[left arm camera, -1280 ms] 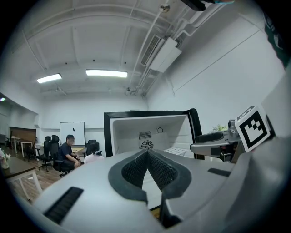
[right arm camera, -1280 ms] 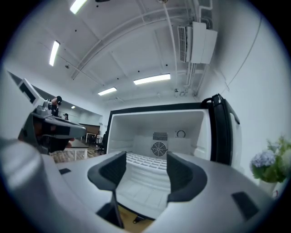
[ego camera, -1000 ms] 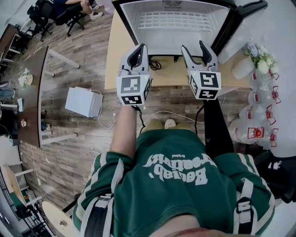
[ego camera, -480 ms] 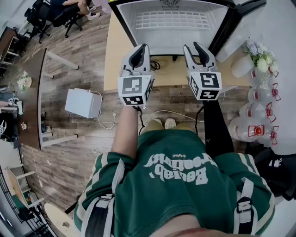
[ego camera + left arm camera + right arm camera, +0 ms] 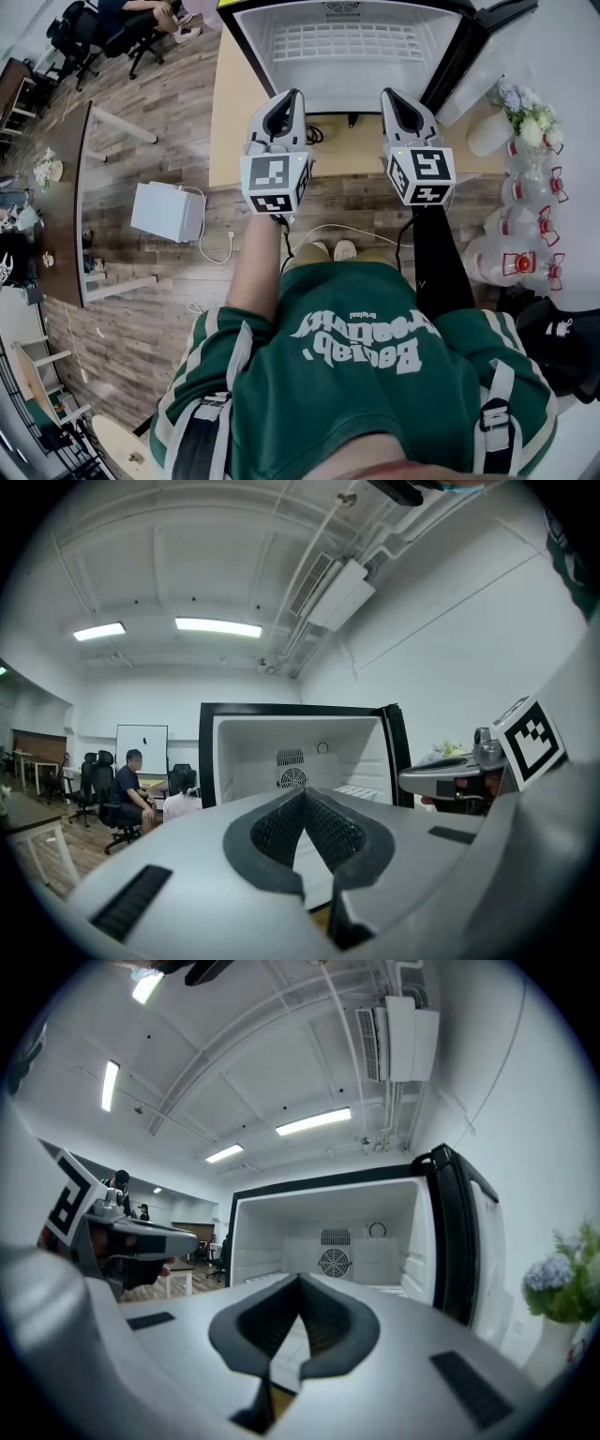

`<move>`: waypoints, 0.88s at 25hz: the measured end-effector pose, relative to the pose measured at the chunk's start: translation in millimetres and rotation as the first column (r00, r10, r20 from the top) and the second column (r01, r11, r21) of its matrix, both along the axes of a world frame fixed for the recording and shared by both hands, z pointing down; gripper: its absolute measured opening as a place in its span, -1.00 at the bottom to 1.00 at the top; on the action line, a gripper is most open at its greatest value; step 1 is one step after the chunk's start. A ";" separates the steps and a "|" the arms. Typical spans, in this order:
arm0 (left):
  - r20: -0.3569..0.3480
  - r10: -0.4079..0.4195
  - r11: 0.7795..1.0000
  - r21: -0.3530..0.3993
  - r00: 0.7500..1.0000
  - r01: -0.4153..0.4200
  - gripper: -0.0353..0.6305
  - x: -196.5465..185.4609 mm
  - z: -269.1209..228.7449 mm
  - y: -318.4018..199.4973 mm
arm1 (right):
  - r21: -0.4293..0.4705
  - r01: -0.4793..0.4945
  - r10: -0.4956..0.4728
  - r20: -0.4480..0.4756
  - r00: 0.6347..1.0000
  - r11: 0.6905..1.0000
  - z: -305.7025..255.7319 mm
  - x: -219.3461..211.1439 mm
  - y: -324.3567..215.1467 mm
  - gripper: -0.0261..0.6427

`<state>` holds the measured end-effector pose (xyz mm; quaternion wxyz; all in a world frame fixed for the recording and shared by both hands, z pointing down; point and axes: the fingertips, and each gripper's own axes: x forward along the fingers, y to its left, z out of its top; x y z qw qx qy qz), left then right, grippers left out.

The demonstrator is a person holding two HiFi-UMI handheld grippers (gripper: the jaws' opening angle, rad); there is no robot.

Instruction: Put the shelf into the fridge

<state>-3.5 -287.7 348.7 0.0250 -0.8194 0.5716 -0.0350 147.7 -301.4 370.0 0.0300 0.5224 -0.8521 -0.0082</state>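
The black fridge [image 5: 238, 45] stands open on a wooden table [image 5: 232, 122], its white inside facing me. A white wire shelf [image 5: 352, 40] lies inside it toward the back. My left gripper [image 5: 284, 99] hovers just in front of the fridge opening, shut with nothing between its jaws. My right gripper [image 5: 394, 97] hangs beside it at the same height, also shut and empty. In the left gripper view the left gripper [image 5: 302, 795] points into the fridge [image 5: 300, 752]. In the right gripper view the right gripper [image 5: 300, 1280] faces the fridge [image 5: 328, 1241] too.
The fridge door [image 5: 502, 17] stands open at the right. Water bottles [image 5: 525, 234] and a vase of flowers [image 5: 527, 117] crowd the right side. A white box [image 5: 170, 208] and cables lie on the wood floor at left. A person sits on a chair [image 5: 131, 23] at the far left.
The right gripper's jaws have closed from wide open to shut, on nothing. Both grippers have drifted slightly; the left stayed shut.
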 end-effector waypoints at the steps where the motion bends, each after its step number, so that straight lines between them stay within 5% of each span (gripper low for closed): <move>1: 0.001 0.001 1.000 0.000 1.000 -0.001 -0.89 0.3 0.1 -0.3 | -0.002 -0.001 0.001 0.001 1.000 1.000 0.3 0.4 -0.5 -0.91; 22: -0.003 0.001 1.000 -0.005 1.000 -0.001 -0.89 -1.0 1.3 -3.3 | -0.001 0.003 -0.003 -0.055 0.998 1.000 2.1 -0.4 -0.8 -0.92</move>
